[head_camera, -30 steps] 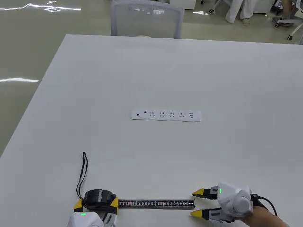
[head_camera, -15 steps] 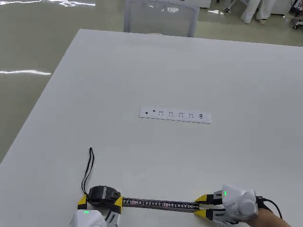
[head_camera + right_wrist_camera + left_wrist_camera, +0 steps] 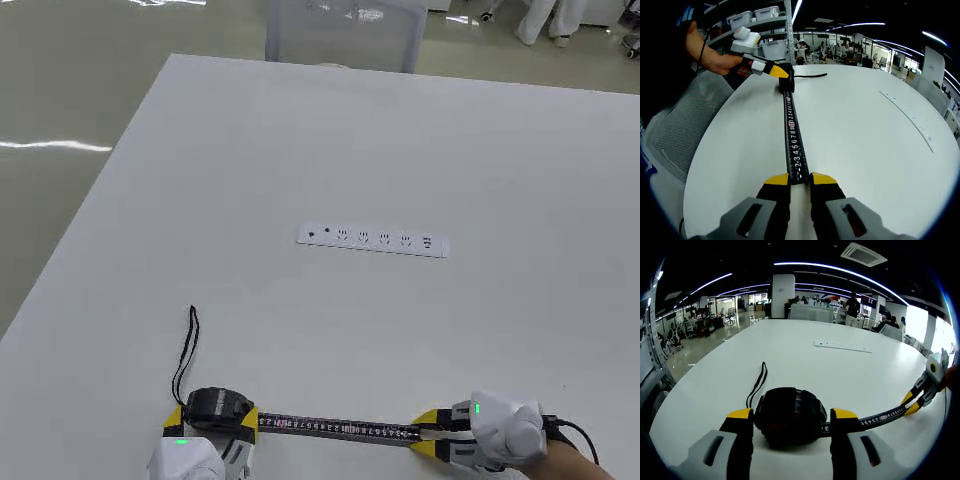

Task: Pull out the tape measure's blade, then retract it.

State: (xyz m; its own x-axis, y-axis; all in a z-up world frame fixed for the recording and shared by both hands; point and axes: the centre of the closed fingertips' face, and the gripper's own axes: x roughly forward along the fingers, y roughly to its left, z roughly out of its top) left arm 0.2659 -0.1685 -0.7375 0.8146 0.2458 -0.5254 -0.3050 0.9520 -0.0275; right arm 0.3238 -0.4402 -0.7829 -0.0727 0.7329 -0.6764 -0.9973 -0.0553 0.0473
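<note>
We have the left gripper [image 3: 210,422] down at seven o'clock on the table [image 3: 350,140]. Its fingers [image 3: 741,416] are clamped on either side of the black tape measure [image 3: 790,412], which sits on the white surface. The blade [image 3: 335,430] runs out flat toward three o'clock, and there the right gripper [image 3: 428,434] has its fingers [image 3: 777,181] pinched onto the blade's tip. The black strap [image 3: 185,350] trails from the case toward twelve o'clock. A white power strip [image 3: 372,240] lies well apart, mid-table.
</note>
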